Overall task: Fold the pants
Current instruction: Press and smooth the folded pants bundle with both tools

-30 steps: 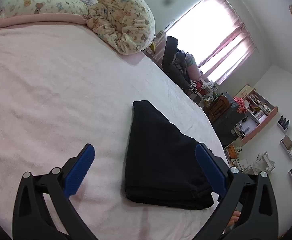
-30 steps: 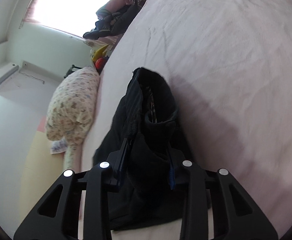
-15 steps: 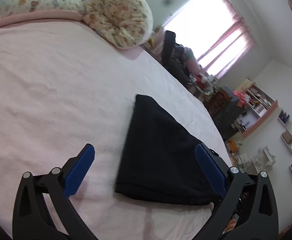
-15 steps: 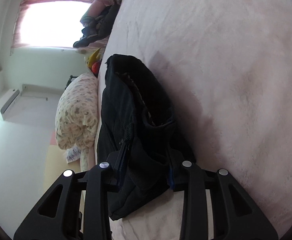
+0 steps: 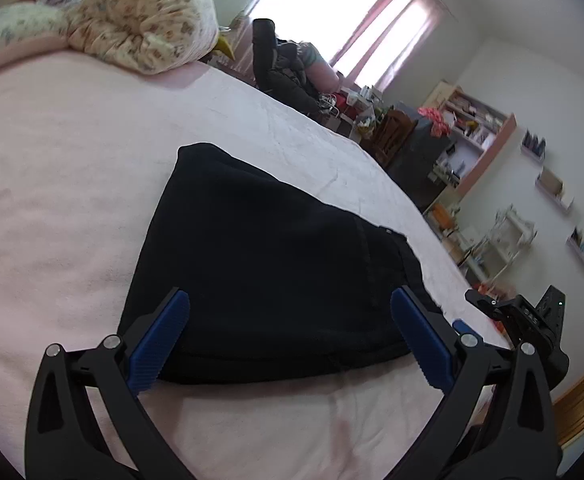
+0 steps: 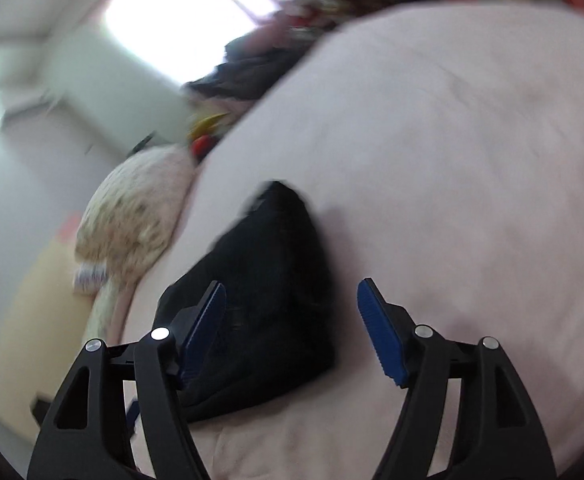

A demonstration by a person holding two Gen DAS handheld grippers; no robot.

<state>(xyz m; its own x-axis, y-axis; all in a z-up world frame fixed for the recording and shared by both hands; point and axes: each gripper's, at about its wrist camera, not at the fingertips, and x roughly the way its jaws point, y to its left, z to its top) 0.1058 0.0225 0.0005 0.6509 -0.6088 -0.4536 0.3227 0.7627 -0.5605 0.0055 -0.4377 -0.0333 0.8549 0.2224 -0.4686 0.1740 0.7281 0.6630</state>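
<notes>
One pair of black pants [image 5: 267, 264] lay folded into a compact bundle on the pink bed [image 5: 59, 184], near the bed's edge on the room side and well apart from the pillows at its head. Two hand-held grippers were in play. The left hand-held gripper [image 5: 289, 340] had its blue-padded fingers spread wide apart, straddling the near end of the bundle and clamping nothing. The right hand-held gripper [image 6: 292, 332] also stood apart, its left finger over the dark cloth and its right finger over bare bedding, gripping nothing.

Two floral pillows [image 5: 143, 16] showed in the left wrist view, one large and rounded, one flatter behind it at the frame's edge. One bright window with pink curtains [image 5: 376, 28] lit the room.

The left wrist view alone showed a dark chair heaped with clothes [image 5: 279, 64], a pink shelf unit [image 5: 476, 136] against the far wall, small wall shelves to the right, and the body of the right hand-held gripper [image 5: 528, 316] just beyond the bundle's corner. The right wrist view, heavily blurred, showed the bundle [image 6: 263, 304] end-on with its shadow falling on the bed [image 6: 452, 160], one pillow [image 6: 131, 216] at the bed's left edge and a yellowish floor or panel beside it; finer detail could not be told.
</notes>
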